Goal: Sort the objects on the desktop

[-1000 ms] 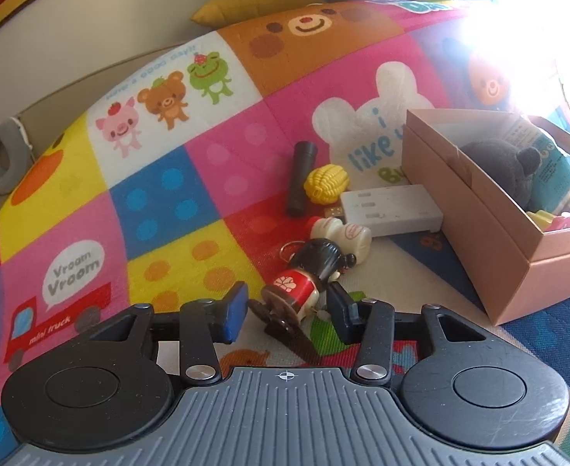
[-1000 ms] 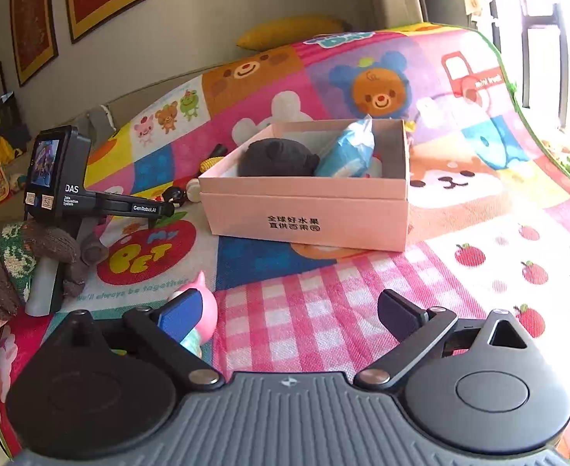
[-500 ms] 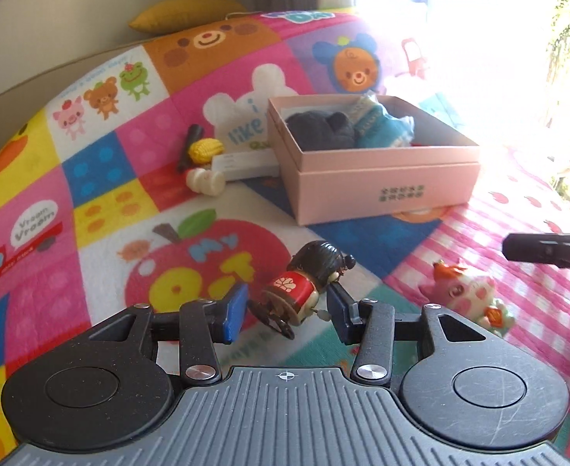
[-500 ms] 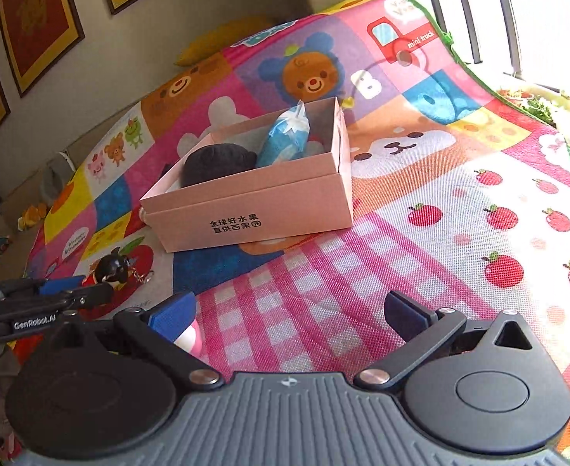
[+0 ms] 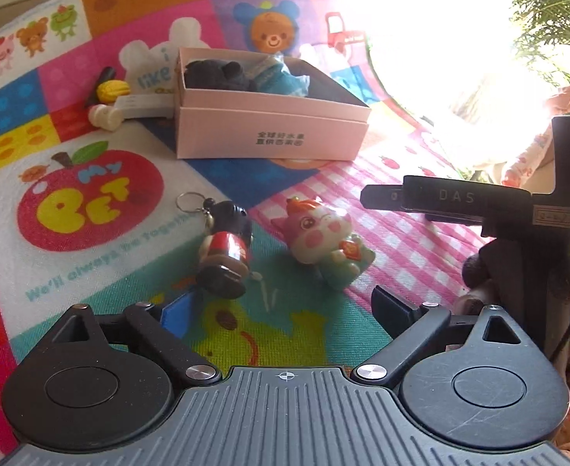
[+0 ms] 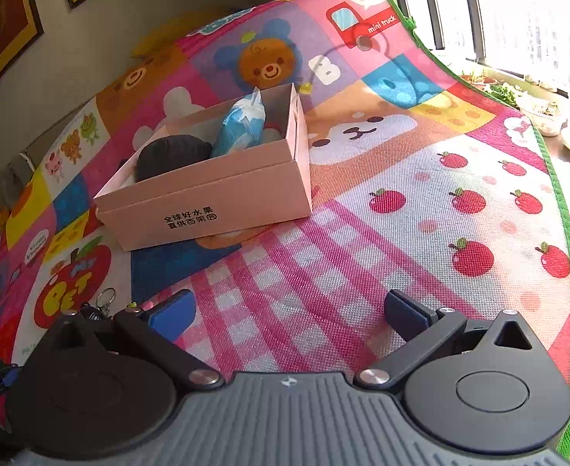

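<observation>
Released just now, our doll keychain (image 5: 224, 250) lies mid-frame beside the pink cat figurine (image 5: 325, 239); our left gripper (image 5: 285, 306) is opening (nothing between), right gripper (image 6: 288, 310) spread empty.

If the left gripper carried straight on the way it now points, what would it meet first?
Most likely the play mat between its opening jaws, since the left gripper tilts down. Just past that spot stand the pink cow figurine and the doll keychain lying left of centre; depth is hard to judge.
</observation>
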`<state>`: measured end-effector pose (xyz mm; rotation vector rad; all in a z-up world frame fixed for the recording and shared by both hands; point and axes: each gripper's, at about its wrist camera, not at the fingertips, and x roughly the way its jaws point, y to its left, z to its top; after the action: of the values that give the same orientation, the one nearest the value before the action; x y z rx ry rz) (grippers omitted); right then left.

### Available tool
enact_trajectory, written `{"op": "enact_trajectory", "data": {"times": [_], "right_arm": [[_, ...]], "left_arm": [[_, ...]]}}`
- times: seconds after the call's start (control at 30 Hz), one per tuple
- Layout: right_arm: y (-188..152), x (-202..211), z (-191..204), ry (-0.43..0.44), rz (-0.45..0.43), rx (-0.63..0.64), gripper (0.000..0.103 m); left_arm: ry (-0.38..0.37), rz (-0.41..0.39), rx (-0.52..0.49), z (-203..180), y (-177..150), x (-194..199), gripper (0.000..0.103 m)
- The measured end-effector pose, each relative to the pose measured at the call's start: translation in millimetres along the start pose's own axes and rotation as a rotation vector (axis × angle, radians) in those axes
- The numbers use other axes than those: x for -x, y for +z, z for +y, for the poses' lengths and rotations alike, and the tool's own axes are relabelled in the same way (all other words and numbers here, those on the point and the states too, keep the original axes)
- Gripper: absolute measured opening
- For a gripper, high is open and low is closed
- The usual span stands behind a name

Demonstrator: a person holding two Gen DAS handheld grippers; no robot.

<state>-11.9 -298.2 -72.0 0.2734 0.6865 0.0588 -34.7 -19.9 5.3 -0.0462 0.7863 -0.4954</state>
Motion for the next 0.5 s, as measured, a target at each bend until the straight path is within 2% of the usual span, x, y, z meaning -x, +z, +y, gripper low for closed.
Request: {"op": "enact_trajectory", "data": {"times": [0.07, 0.13, 0.27, 0.37, 0.43, 0.5], "right_arm": [[-1, 0, 1, -0.005, 0.001, 0.008, 0.103], [-1, 0, -1, 0.003, 0.001, 0.005, 0.103], [-1, 2, -5, 0.025, -0.001, -0.007, 0.103], [0, 2, -4, 0.029, 0.004, -0.002, 0.103], [0, 1, -2, 0.023, 0.006, 0.006, 0.103], [-1, 1, -1, 0.017, 0.006, 0.013, 0.103]], "left_arm": [[0.000, 0.001, 0.001, 1, -2, 3, 0.102], [0.034, -0.014, 0.000, 4, -3, 7, 0.103], [0.193, -0.082, -0.057, 7, -4, 12, 0.103], [0.267, -0.093, -0.131, 10, -1, 10, 0.103], [0.257, -0.074, -0.169, 13, 1, 11, 0.103], [0.211, -0.059, -0.156, 15, 1, 14, 0.103]]}}
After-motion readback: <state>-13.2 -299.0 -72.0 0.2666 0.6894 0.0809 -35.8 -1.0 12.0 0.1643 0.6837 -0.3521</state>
